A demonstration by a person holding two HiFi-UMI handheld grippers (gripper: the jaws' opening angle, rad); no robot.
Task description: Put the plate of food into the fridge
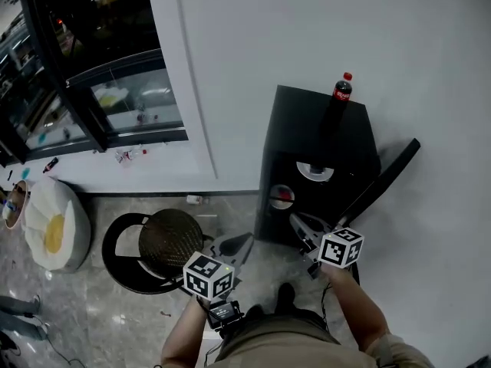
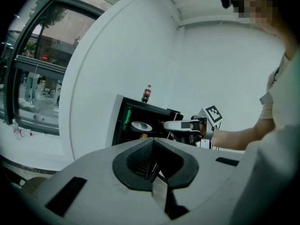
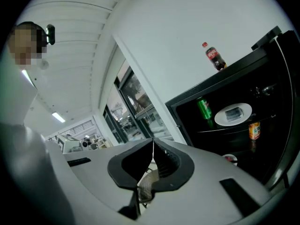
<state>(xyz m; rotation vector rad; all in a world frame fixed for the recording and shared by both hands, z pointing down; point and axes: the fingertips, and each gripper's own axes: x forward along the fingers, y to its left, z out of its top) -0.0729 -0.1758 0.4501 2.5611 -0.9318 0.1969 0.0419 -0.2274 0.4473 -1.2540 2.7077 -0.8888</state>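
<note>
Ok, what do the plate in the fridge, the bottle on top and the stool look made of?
The plate: white, glossy, probably ceramic, possibly plastic. The bottle: likely clear plastic, by its red cap and dark cola showing through. The stool: seat looks woven, wicker-like texture; black frame, material unclear.

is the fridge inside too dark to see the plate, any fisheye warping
Head view: fridge interior nearly black, plate only a pale arc. Left gripper view: strong fisheye with black corners, plate small but lit. Right gripper view: same fisheye bending straight edges, plate clearest, bright against the dark interior.
</note>
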